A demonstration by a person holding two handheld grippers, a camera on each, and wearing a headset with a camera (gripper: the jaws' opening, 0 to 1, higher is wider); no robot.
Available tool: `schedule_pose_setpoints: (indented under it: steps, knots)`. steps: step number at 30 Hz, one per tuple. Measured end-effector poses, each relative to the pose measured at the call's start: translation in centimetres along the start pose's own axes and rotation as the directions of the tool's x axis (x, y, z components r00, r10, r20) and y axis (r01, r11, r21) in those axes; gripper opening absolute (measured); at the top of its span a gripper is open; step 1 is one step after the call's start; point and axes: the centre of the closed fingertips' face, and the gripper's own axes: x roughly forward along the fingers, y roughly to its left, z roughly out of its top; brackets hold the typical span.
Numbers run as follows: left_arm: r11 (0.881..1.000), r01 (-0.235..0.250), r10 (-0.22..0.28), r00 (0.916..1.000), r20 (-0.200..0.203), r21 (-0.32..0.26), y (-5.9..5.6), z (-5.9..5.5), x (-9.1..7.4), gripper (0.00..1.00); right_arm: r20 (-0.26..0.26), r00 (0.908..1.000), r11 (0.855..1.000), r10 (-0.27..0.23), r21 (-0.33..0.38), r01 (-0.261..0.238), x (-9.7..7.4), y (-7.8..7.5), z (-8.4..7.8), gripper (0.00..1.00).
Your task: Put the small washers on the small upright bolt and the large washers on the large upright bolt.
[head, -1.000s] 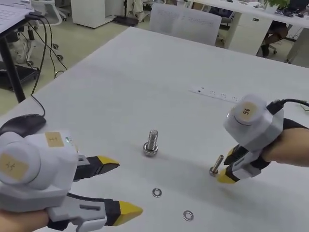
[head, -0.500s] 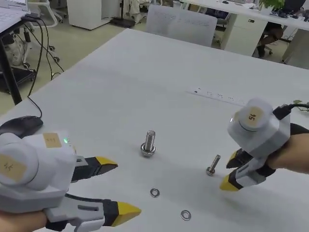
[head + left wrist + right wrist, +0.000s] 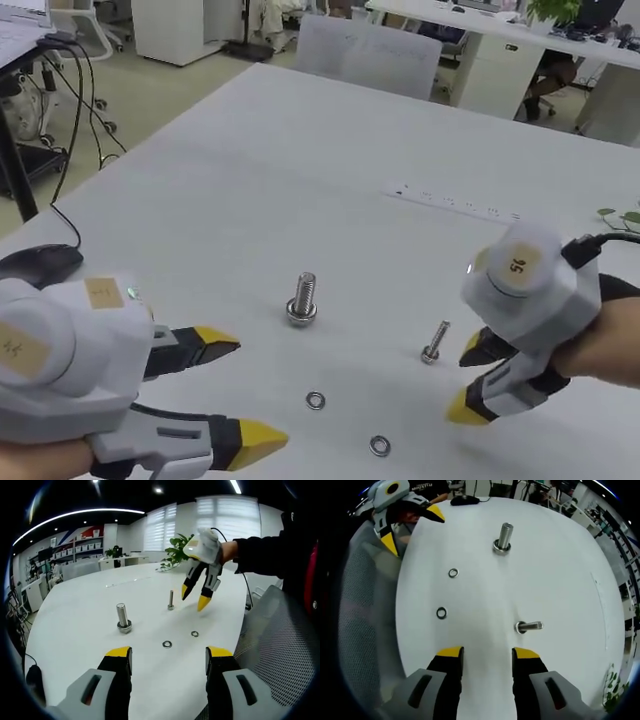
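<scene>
White table (image 3: 300, 150) bears one large bolt (image 3: 302, 298), one small bolt (image 3: 434, 342), two washers (image 3: 316, 401) (image 3: 380, 445).

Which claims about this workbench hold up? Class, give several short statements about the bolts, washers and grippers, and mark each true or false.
1. Two washers lie loose on the table, on neither bolt. True.
2. The right gripper is shut on the small bolt. False: it is open and empty, beside the bolt and apart from it.
3. The large bolt stands upright on the table. True.
4. The left gripper holds a washer. False: it is open, with nothing between its jaws.
</scene>
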Motion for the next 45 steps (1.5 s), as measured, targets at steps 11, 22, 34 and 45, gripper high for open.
schedule_pose_setpoints:
  steps: [11, 22, 34, 45]
  knots:
    - [1.000, 0.004, -0.004, 1.0000, 0.002, 0.006, 0.0, 0.1, 0.1, 0.59, -0.006, 0.9994, 0.999, 0.033, -0.035, -0.034, 0.5, 2.4, 0.7, 0.39]
    - [1.000, 0.012, -0.012, 0.9998, 0.016, 0.001, -0.1, 0.3, 0.1, 0.59, -0.002, 0.9977, 0.995, 0.068, -0.079, -0.068, 1.1, 4.6, 2.1, 0.39]
    - [0.999, 0.036, -0.036, 0.9988, 0.032, 0.002, -0.6, 0.6, 0.1, 0.60, 0.008, 0.9956, 0.990, 0.093, -0.110, -0.092, 1.9, 5.9, 3.6, 0.36]
    - [0.999, 0.040, -0.040, 0.9986, 0.033, 0.003, -0.7, 0.5, 0.1, 0.60, -0.006, 0.9923, 0.984, 0.123, -0.132, -0.123, 2.9, 7.0, 4.3, 0.31]
